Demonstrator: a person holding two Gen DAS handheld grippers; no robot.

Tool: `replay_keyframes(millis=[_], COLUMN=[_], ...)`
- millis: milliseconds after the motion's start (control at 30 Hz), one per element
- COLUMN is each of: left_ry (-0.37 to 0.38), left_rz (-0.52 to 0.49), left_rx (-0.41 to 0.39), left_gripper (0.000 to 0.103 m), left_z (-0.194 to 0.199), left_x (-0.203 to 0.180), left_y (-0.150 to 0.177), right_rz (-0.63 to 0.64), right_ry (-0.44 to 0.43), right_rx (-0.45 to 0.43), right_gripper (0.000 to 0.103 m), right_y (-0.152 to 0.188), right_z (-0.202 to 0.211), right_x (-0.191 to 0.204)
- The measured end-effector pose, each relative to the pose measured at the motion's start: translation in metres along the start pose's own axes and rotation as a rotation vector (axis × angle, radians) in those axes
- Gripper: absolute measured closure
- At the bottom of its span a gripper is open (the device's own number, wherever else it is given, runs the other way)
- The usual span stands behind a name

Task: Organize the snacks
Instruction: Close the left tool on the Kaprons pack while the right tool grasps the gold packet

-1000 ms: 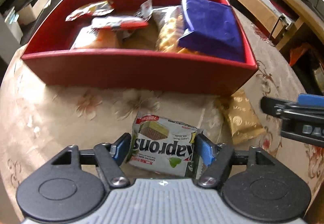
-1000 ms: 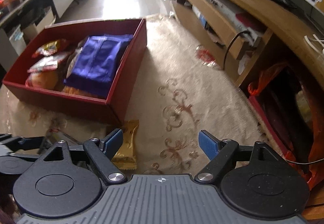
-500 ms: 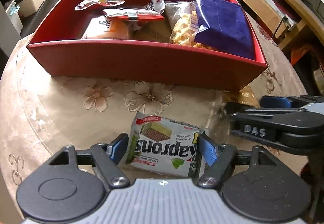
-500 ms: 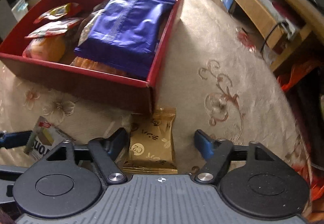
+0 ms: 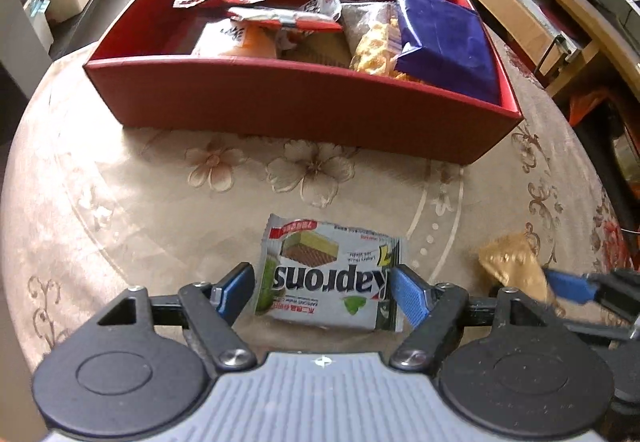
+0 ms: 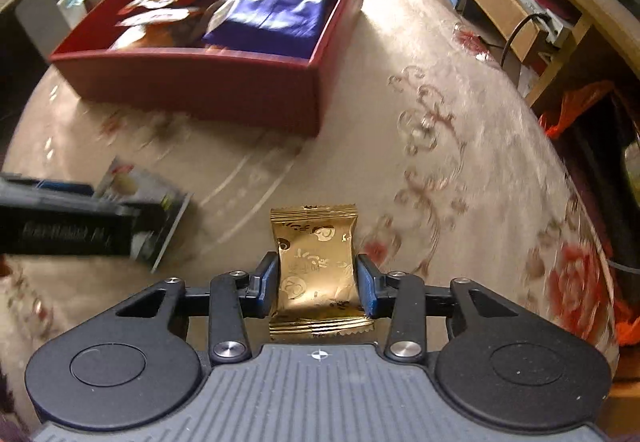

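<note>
Your right claw has its two blue pads squeezed in on the sides of the gold snack packet, one pad on each side, touching it. That gold packet sits up between the pads with its top edge sticking out in front, and it is over the flowery tablecloth. From the left camera the same gold packet shows at the right edge, a bit blurry, with a blue pad against it. Your left claw is spread wide, with the wafer packet lying flat between its blue pads. The left pad is just beside the packet with a small gap, and the right pad is right at the packet's edge, but you cannot tell if it is pressing on it. The wafer packet rests on the tablecloth, with its big letters upside down to the camera. The red box sits on the cloth further away, past the wafer packet. Inside the box, a big blue bag lies at the right side, with a yellow snack bag poking out just beside it. An orange packet and a red and white packet lie at the left side of the box. From the right camera the red box is up and to the left, well apart from the gold packet.
</note>
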State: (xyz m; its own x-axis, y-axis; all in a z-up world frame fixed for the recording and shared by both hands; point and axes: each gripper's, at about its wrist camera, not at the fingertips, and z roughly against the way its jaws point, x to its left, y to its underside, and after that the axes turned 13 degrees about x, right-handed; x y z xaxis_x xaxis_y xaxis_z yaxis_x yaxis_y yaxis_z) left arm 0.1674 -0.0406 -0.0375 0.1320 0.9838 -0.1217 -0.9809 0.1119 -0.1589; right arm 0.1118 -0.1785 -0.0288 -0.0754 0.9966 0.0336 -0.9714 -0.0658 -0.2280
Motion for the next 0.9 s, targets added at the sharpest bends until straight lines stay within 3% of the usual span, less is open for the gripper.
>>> replay_keyframes(millis=[167, 267, 433, 600, 667, 767, 900], left_ry=[-0.013, -0.024, -0.042, -0.059, -0.052, -0.044, -0.04], left_rz=[0.006, 0.014, 0.015, 0.013, 0.012, 0.003, 0.017], left_rx=[-0.005, -0.012, -0.019, -0.027, -0.036, -0.053, -0.056], left_gripper=[0.022, 0.017, 0.013, 0.015, 0.026, 0.039, 0.041], left_z=[-0.008, -0.013, -0.016, -0.018, -0.016, -0.01, -0.006], left_x=[-0.002, -0.004, -0.008, -0.011, -0.012, -0.015, -0.012], left_y=[-0.001, -0.003, -0.005, -0.004, -0.002, 0.002, 0.008], right_rz=[-0.002, -0.001, 0.017, 0.023, 0.032, 0.05, 0.059], right_ry=[0.017, 0.022, 0.035, 0.037, 0.033, 0.045, 0.045], right_rx=[0.017, 0.023, 0.032, 0.025, 0.024, 0.019, 0.01], right_gripper=[0.052, 0.037, 0.024, 0.042, 0.053, 0.055, 0.056], right_y=[0.001, -0.006, -0.008, -0.009, -0.008, -0.005, -0.003], right_z=[-0.008, -0.012, -0.016, -0.015, -0.014, -0.012, -0.008], right_x=[0.002, 0.002, 0.004, 0.002, 0.004, 0.008, 0.01])
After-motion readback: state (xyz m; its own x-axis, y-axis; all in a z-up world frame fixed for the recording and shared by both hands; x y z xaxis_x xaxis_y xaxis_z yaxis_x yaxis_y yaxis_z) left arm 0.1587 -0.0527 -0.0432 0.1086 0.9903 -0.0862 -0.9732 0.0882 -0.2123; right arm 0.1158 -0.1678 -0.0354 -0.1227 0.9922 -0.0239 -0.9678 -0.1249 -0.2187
